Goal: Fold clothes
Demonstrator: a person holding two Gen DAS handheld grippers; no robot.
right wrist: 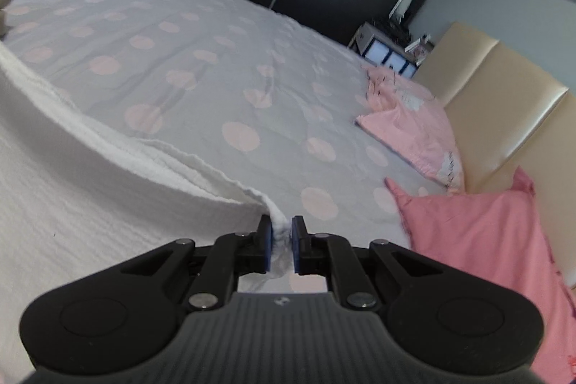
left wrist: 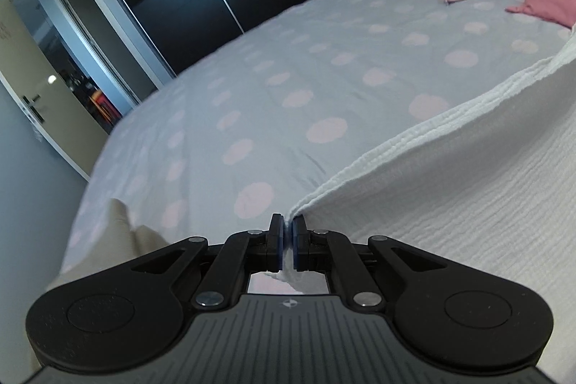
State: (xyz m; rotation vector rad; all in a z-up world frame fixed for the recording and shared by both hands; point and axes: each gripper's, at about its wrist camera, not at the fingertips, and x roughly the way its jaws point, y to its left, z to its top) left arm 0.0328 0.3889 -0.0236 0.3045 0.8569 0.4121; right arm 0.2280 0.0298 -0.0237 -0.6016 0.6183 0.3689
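White garment (left wrist: 468,175) edge spans both grippers.
Left gripper (left wrist: 287,242) and right gripper (right wrist: 280,245): fingers pinch opposite corners; hem runs between, bed (left wrist: 252,89) ahead.

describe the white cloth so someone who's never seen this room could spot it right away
Find the big bed with its grey, pink-dotted cover. The white cloth is lifted over its near side, one edge pinched in each claw. Unlike the pink pillows by the headboard, it is plain white and crinkly.
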